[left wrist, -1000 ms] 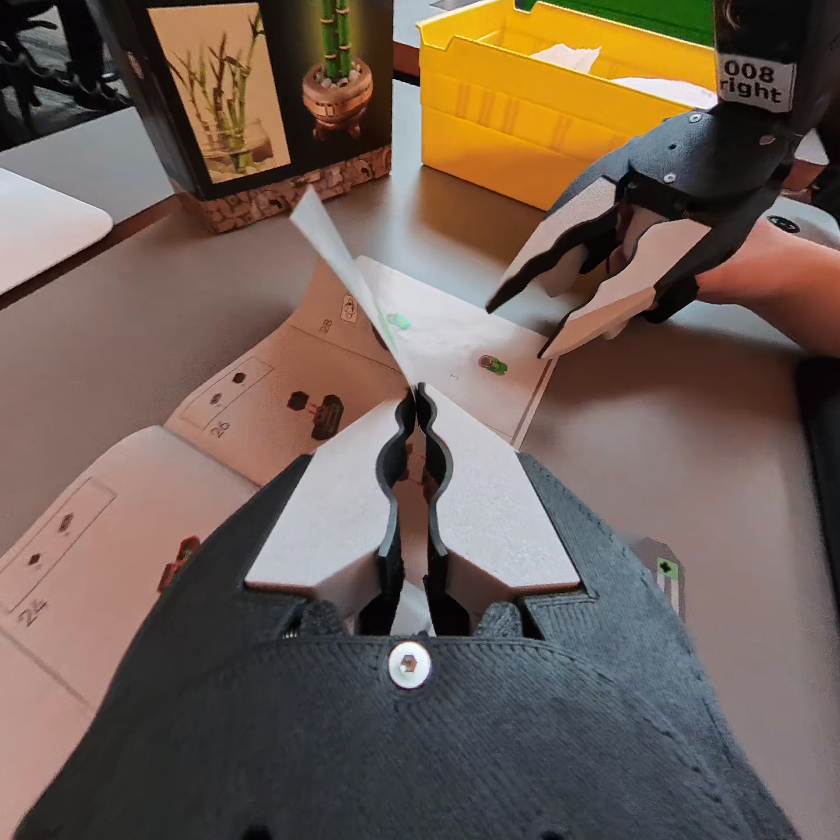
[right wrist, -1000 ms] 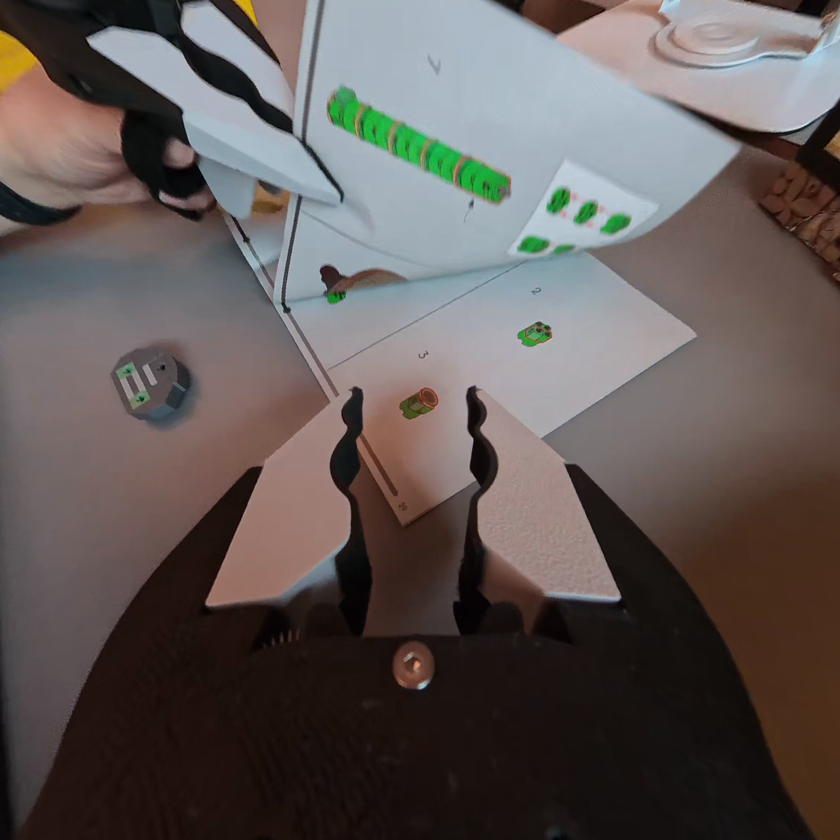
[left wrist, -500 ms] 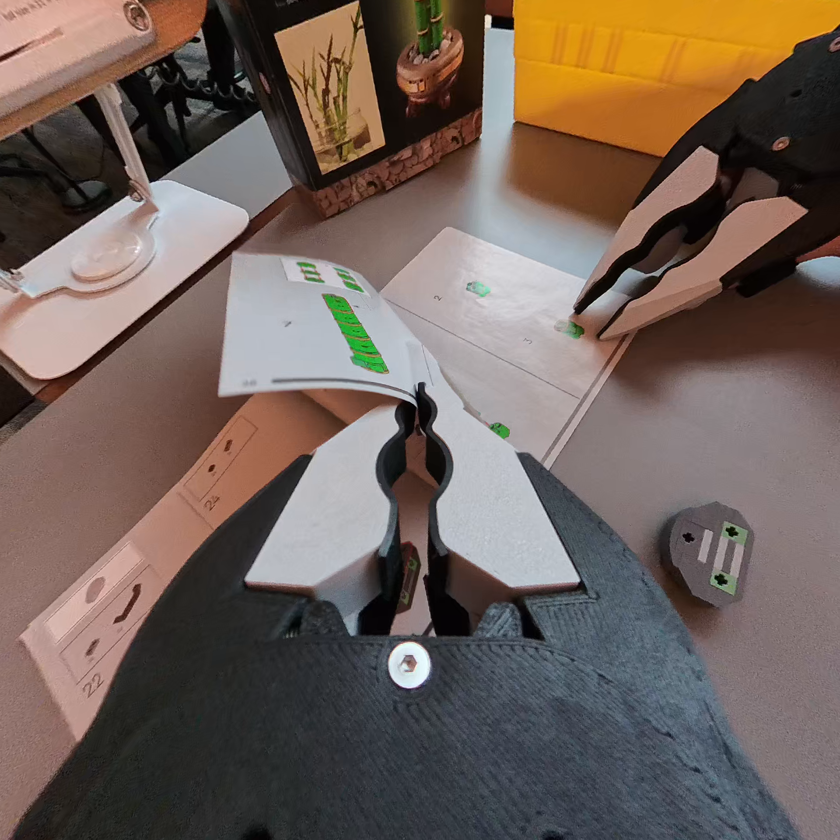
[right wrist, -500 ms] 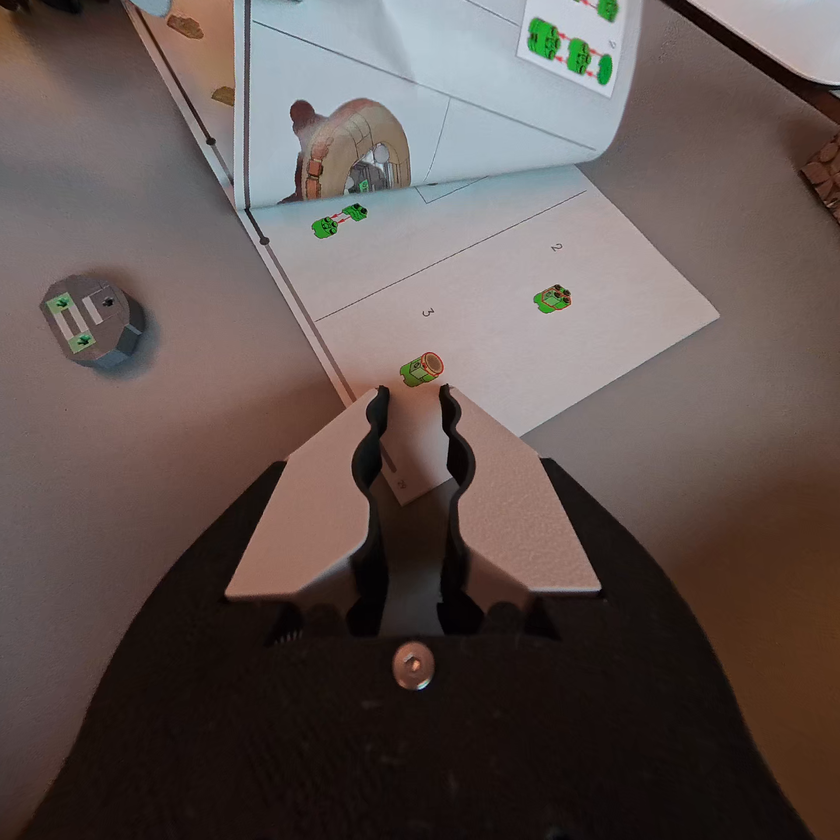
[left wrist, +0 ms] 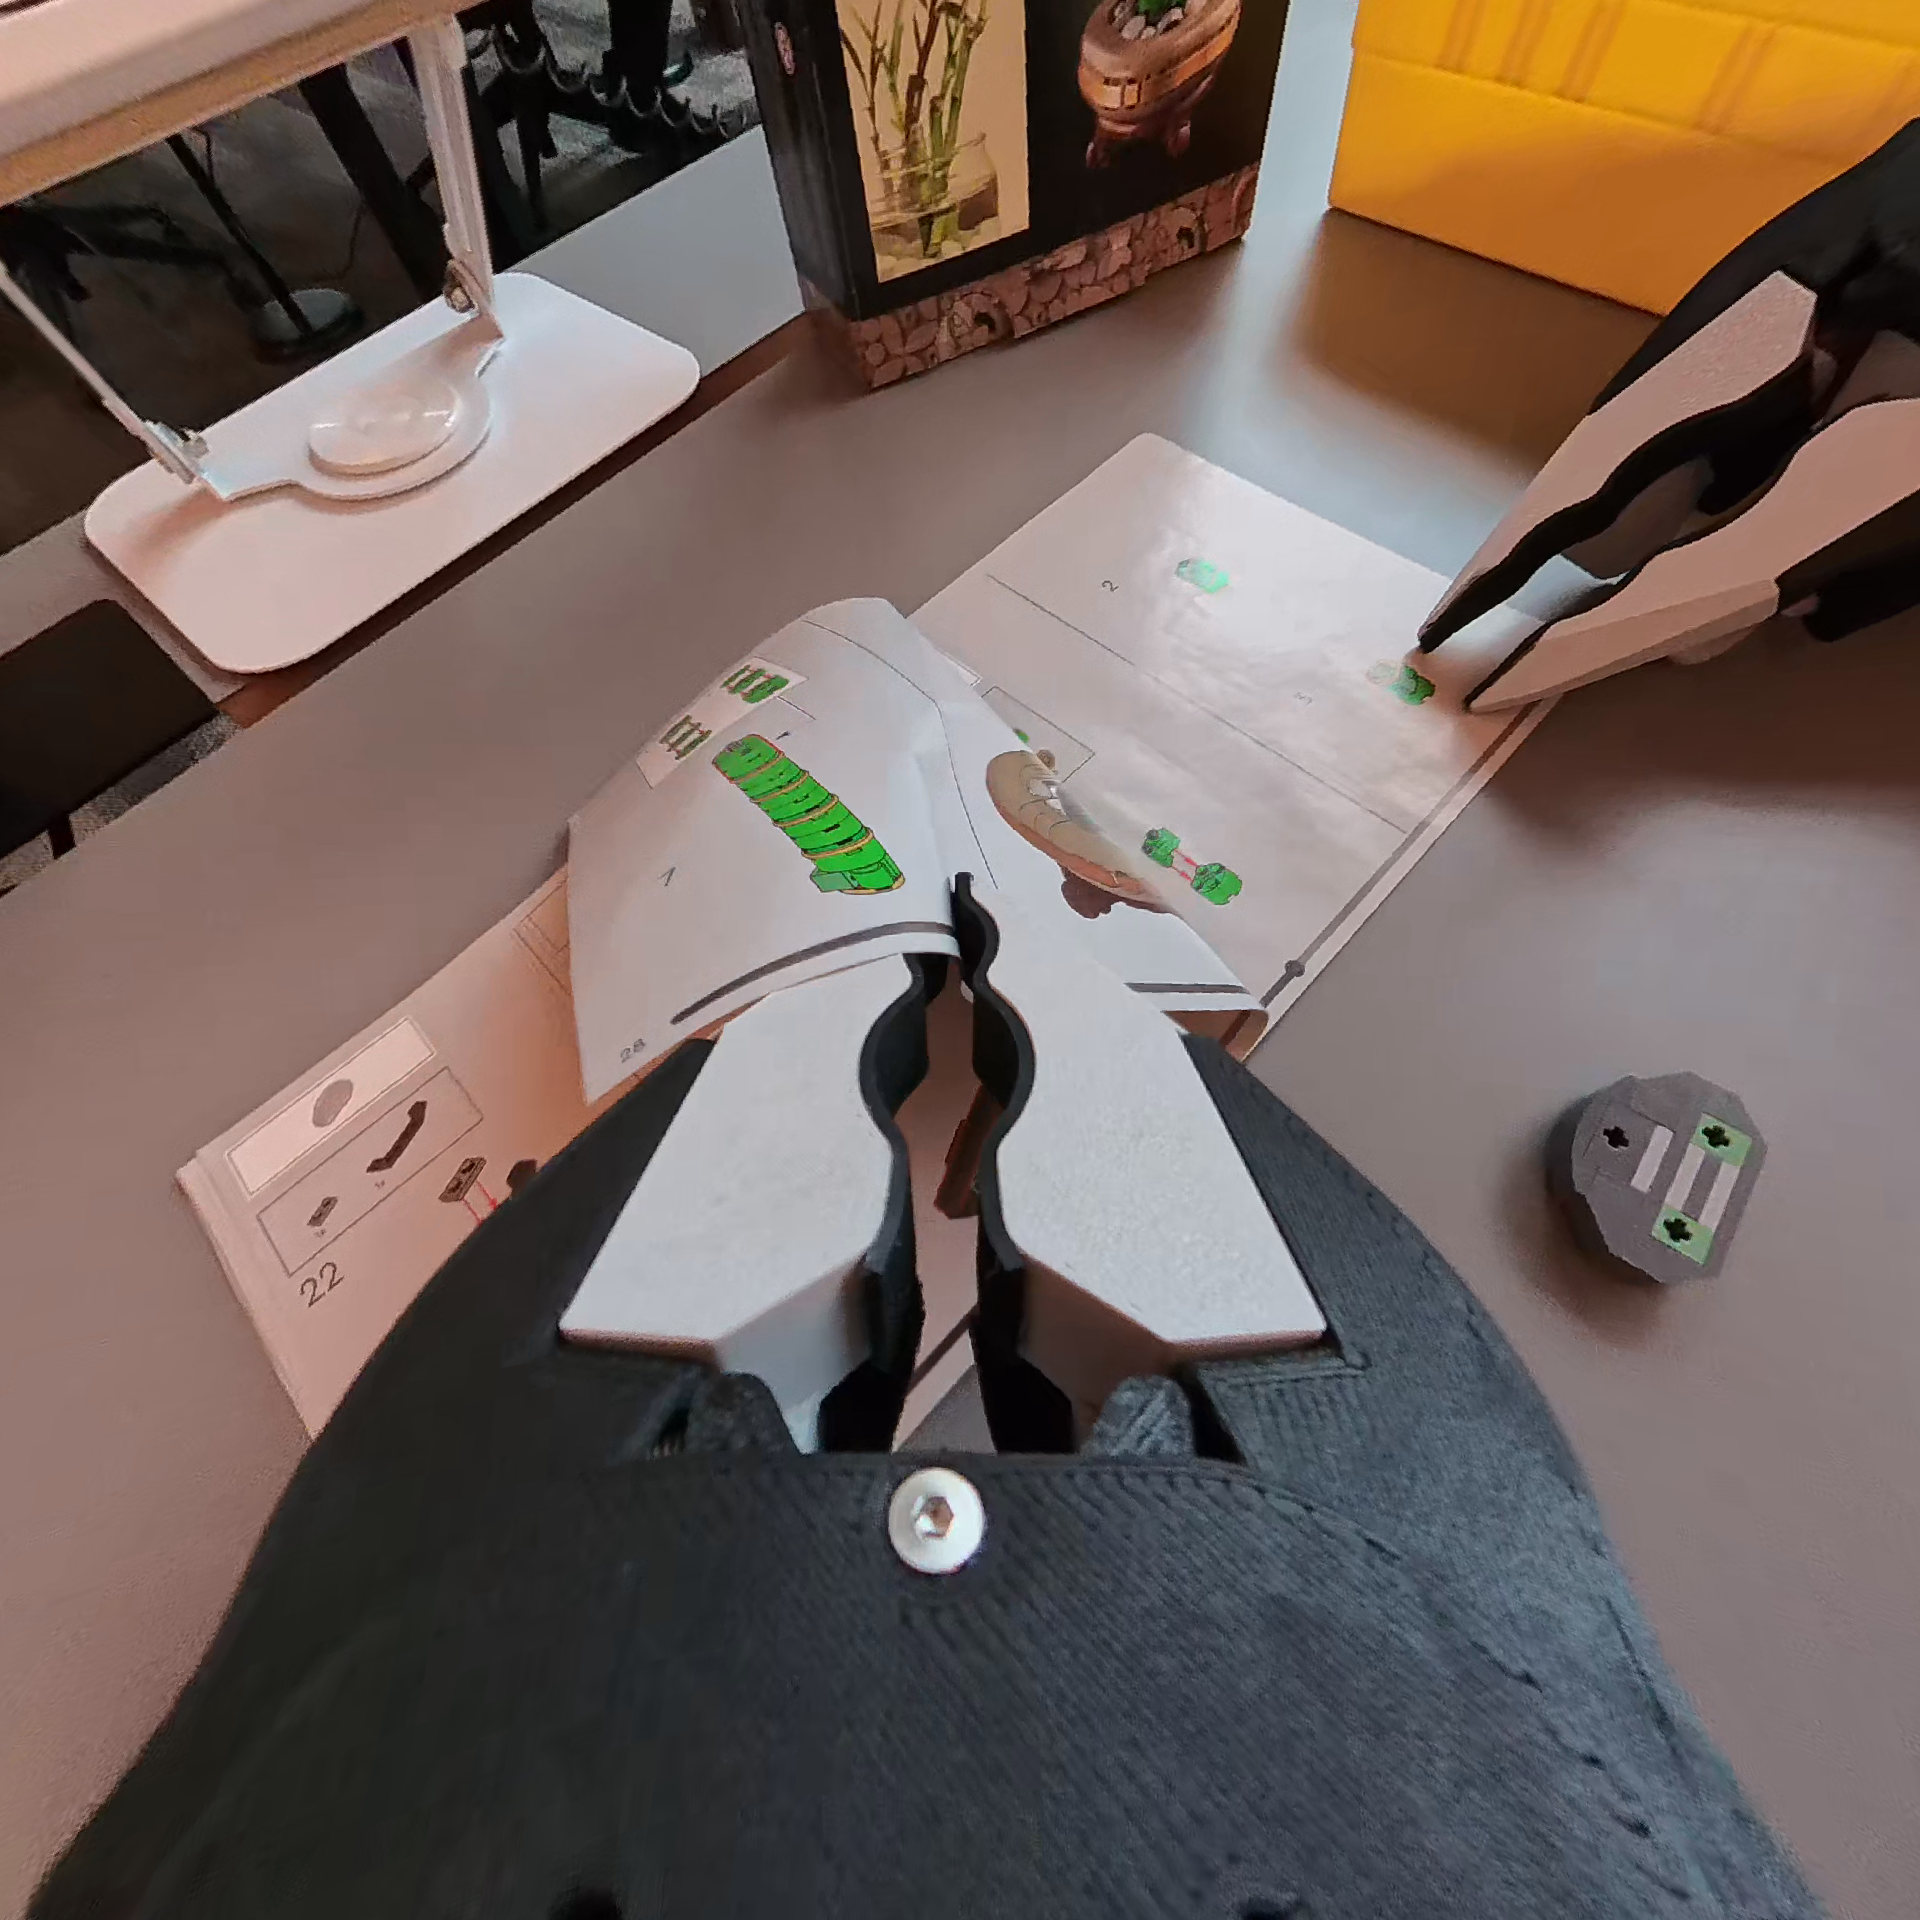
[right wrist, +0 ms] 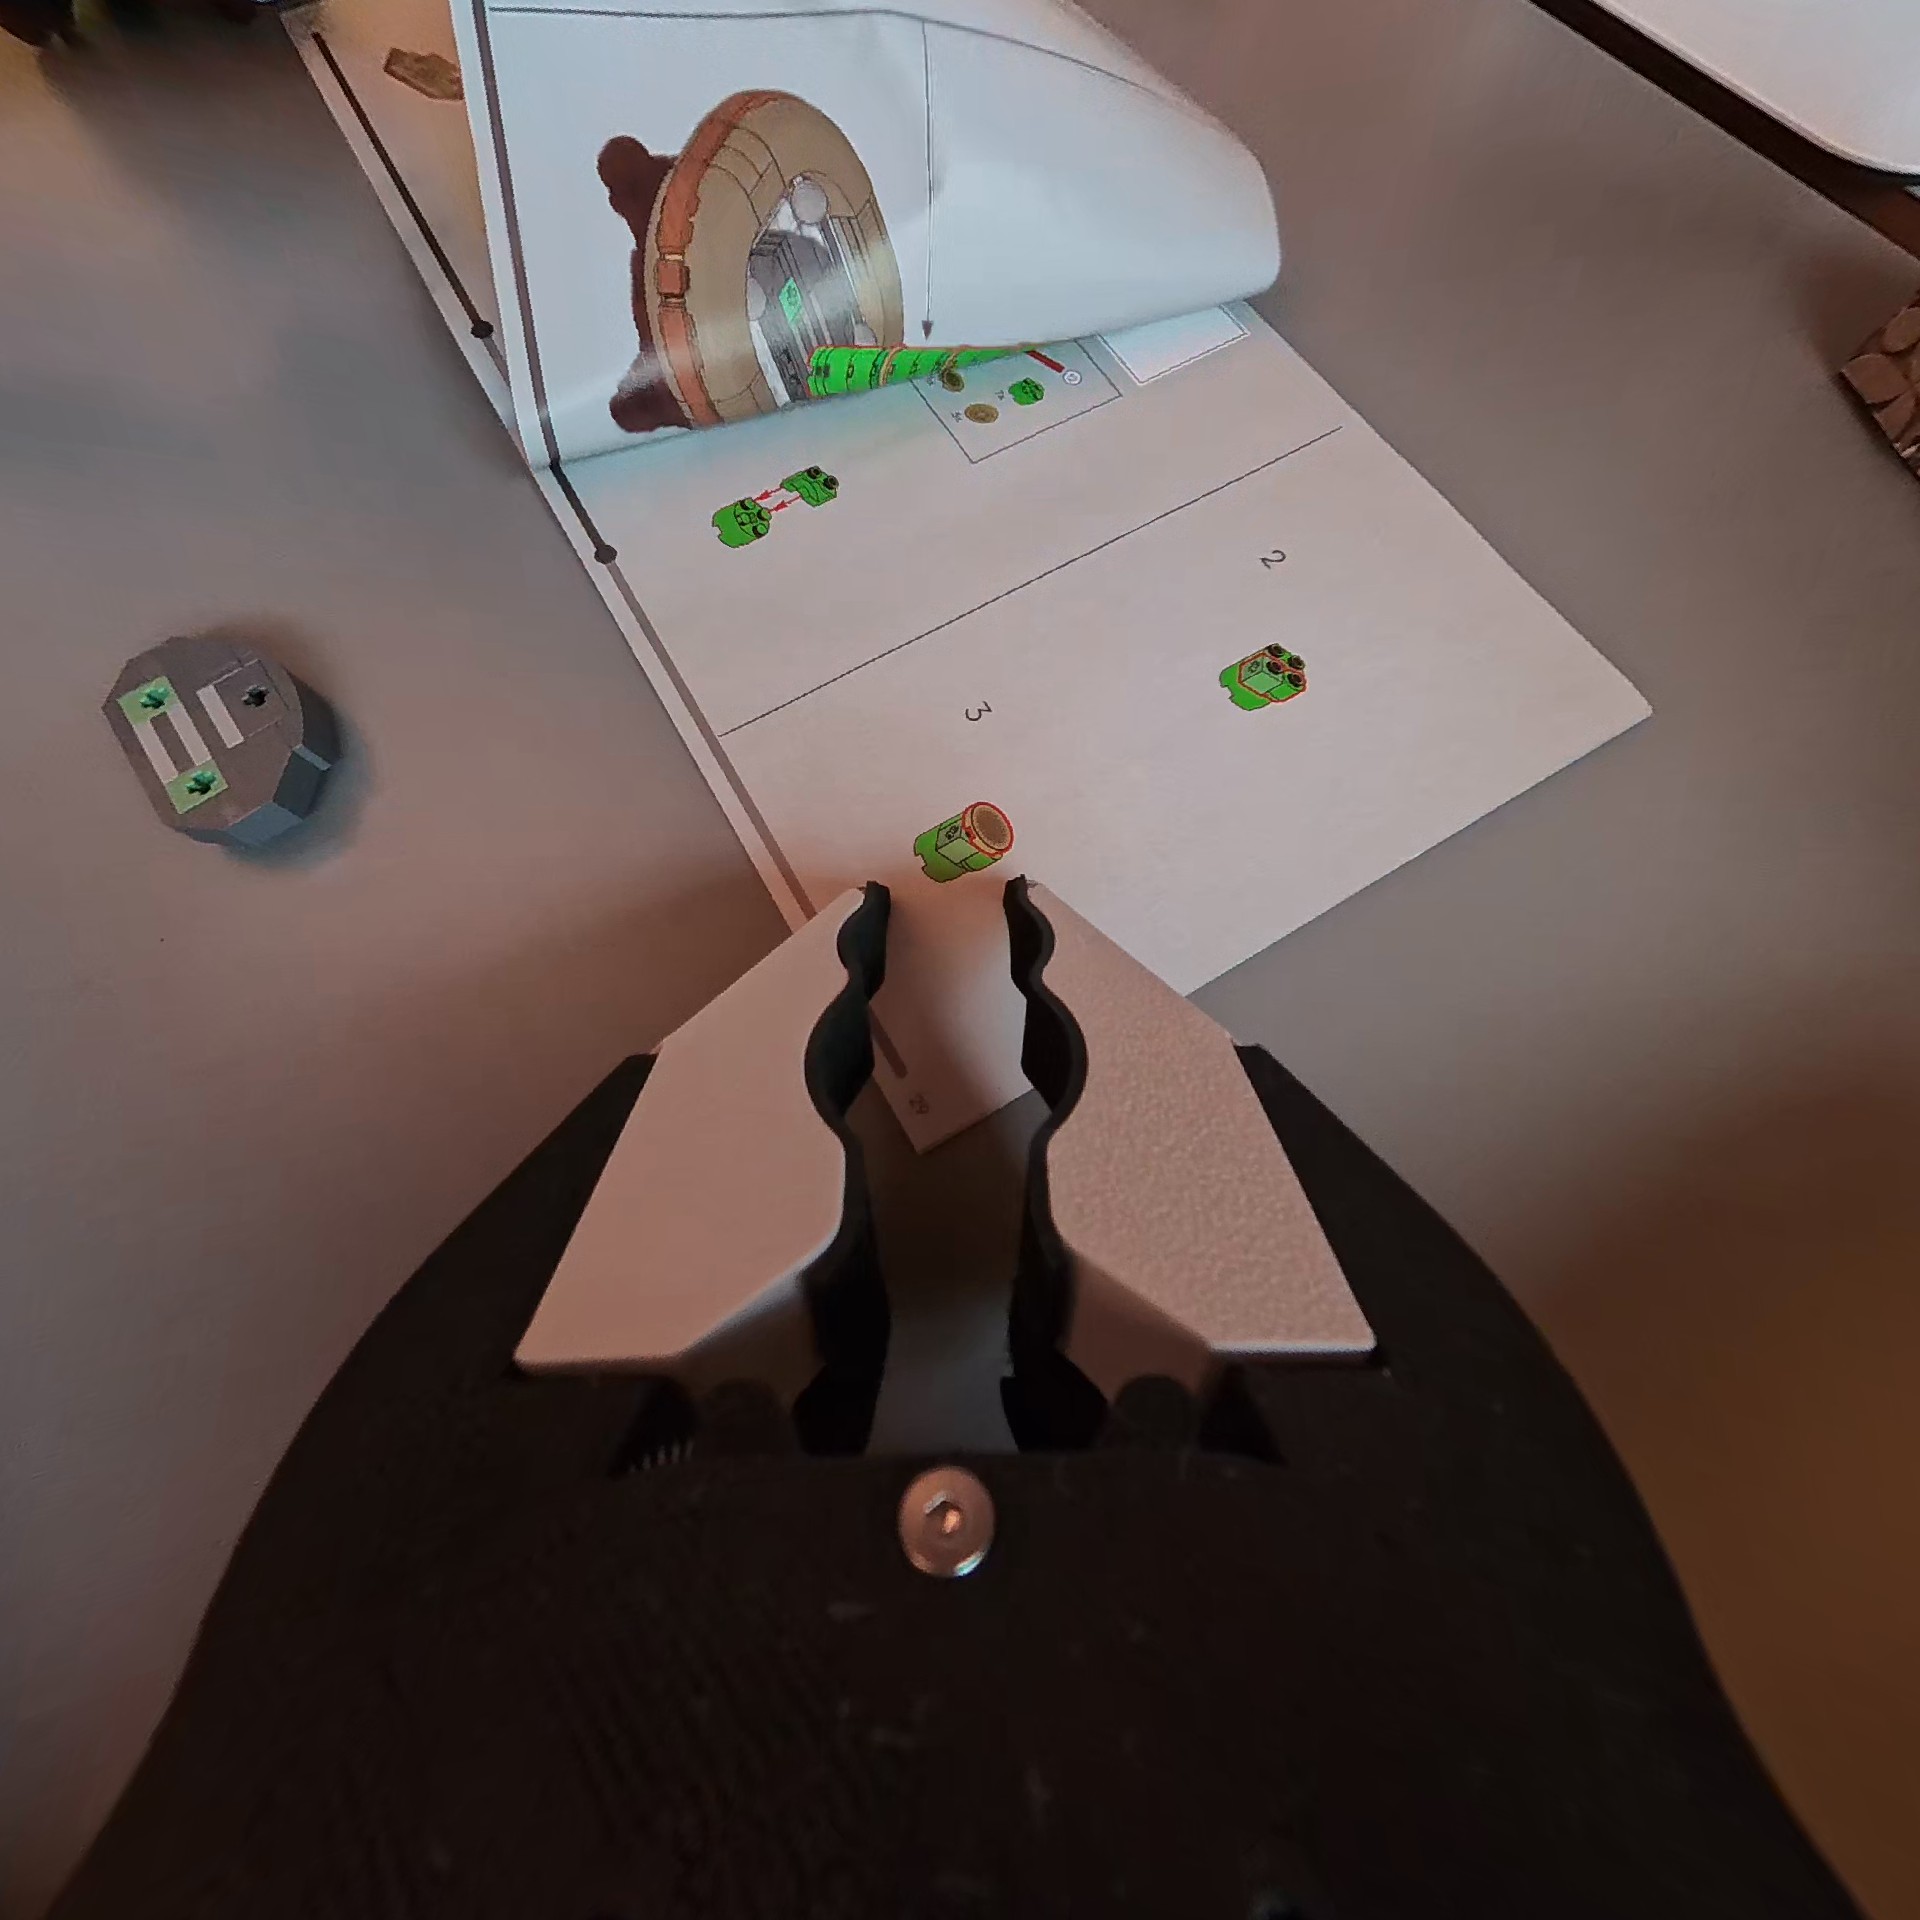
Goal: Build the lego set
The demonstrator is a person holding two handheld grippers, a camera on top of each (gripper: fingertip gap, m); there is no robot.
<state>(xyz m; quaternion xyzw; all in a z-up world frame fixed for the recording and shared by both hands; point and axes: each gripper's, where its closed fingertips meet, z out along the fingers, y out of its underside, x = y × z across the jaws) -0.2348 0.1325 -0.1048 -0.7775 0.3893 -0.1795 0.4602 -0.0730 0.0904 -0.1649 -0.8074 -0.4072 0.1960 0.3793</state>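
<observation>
The instruction booklet [left wrist: 1195,665] lies open on the grey table. My left gripper [left wrist: 961,904] is shut on the edge of one page [left wrist: 748,862], which bows low over the booklet's left half. My right gripper [right wrist: 948,891] is open a little and empty, its tips resting on the near corner of the right-hand page [right wrist: 1143,675]. It also shows in the left wrist view [left wrist: 1455,670]. A small grey lego assembly with green tiles [left wrist: 1652,1184] sits on the table beside the booklet, left of my right gripper [right wrist: 213,743].
The lego set box [left wrist: 997,156] stands at the back, with a yellow bin [left wrist: 1610,125] to its right. A white stand base [left wrist: 395,436] lies on the neighbouring surface at the back left. Some 20 cm of space lies between my two pairs of fingers.
My left gripper has carried the page over to the left and down, so it now curls low instead of standing upright. My right gripper has narrowed its jaws and settled on the page corner.
</observation>
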